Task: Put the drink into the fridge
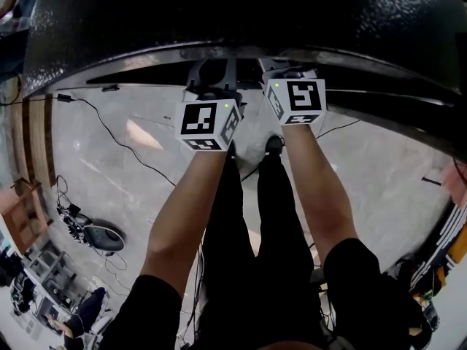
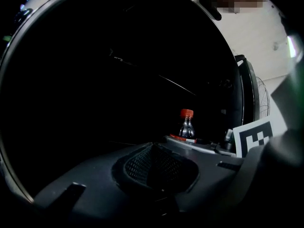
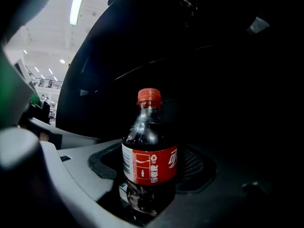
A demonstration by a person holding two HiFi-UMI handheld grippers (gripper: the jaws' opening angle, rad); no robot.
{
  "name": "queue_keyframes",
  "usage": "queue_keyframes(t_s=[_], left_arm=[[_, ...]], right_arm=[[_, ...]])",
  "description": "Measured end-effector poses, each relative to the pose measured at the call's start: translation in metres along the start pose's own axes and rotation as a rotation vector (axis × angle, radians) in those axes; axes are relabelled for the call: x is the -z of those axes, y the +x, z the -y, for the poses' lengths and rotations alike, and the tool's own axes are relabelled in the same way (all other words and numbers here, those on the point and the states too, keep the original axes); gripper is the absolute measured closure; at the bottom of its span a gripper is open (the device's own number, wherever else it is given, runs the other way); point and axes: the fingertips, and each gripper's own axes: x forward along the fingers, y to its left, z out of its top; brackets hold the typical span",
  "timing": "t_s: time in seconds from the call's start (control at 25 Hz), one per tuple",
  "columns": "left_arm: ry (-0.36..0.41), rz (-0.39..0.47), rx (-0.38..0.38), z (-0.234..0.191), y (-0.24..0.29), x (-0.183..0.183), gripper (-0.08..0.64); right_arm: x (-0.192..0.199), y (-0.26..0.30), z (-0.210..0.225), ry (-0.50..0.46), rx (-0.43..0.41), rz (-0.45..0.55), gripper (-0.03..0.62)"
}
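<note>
Right hand-held gripper (image 3: pixel 151 194) clamps our cola bottle (image 3: pixel 150 163) upright.
We see the left hand-held gripper (image 2: pixel 154 170) with jaws together, empty.

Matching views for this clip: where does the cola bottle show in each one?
Head view: not visible.
Left gripper view: cola bottle, small, right of centre.
Right gripper view: centre, between the jaws.
Shared landmark: the black fridge behind.
</note>
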Motion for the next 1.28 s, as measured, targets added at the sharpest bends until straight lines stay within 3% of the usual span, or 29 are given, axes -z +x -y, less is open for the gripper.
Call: queue_keyframes(t_s=[0.32,0.84,1.16,1.2,1.28], left_arm=[[-0.006,-0.008,-0.047,-0.017,0.008,0.003,0.541],[-0.026,-0.03,-0.039,-0.012,0.014,0.016,0.541],[-0.064,-0.07,-0.036,-0.005,-0.014,0.018,0.541],[-0.074,-0.076,-0.034,-0.003,-0.022,0.015,0.541],[-0.085,-0.083,-0.026,0.002,-0.038,0.004,0.541]], right_arm=[[-0.004,0.009,0.002,-0.019,0.008,-0.004,0.291],[0.003,0.011,0.003,-0.007,-0.012,-0.033,0.291],[-0.007,-0.053,-0.008,-0.011,0.05,-0.082,0.298],[-0.012,-0.063,-0.013,-0.012,0.053,-0.094,0.336],[-0.026,-0.079,-0.025,-0.008,0.051,-0.119,0.477]])
